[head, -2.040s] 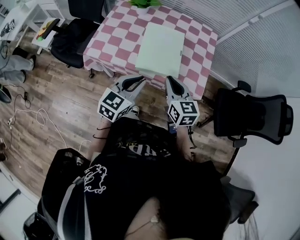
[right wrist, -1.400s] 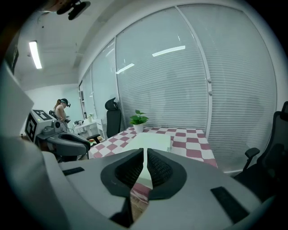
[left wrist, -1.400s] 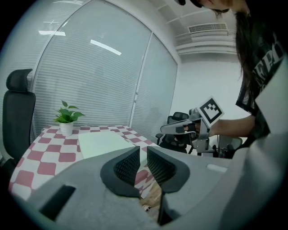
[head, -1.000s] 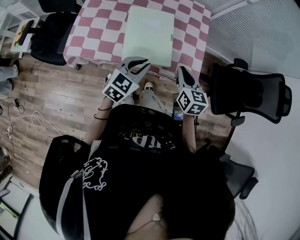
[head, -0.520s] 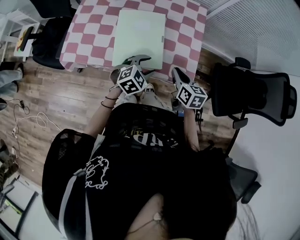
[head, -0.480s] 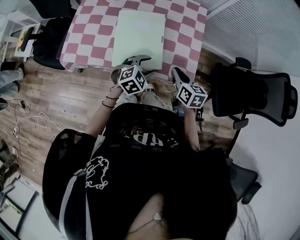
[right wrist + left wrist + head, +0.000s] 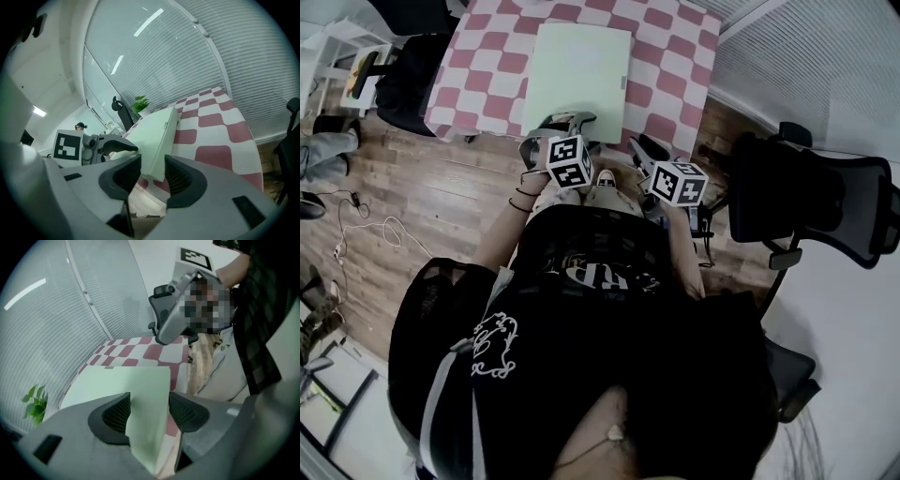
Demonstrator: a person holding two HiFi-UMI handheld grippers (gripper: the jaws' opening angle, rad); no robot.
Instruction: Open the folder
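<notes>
A wood floor [image 7: 441,197] runs under a table [image 7: 675,56] in a red-and-white check cloth, with a black chair [image 7: 811,202] to its right. The folder [image 7: 577,70], pale green and closed, lies flat on the cloth, its near edge close to the table's near edge. It is square to the person, probably so both tools can reach it. A plant [image 7: 35,401] stands beyond the folder's far side.

The left gripper [image 7: 567,122] hangs over the folder's near edge, tilted down at it. Its jaws have just been opening and stand wide apart. In the left gripper view the folder's near corner shows in the gap, but neither pad presses on it. That pose looks like a set-up to catch or pin the edge.

The right gripper [image 7: 640,146] sits just off the folder's near right corner, short of the table edge. Its jaws have also just been opening and are part-way apart, holding nothing. The right gripper view looks through them at the folder's right edge, which carries a small tab [image 7: 165,125]. That side is likely the one that lifts, so the right tool seems lined up for the cover.
</notes>
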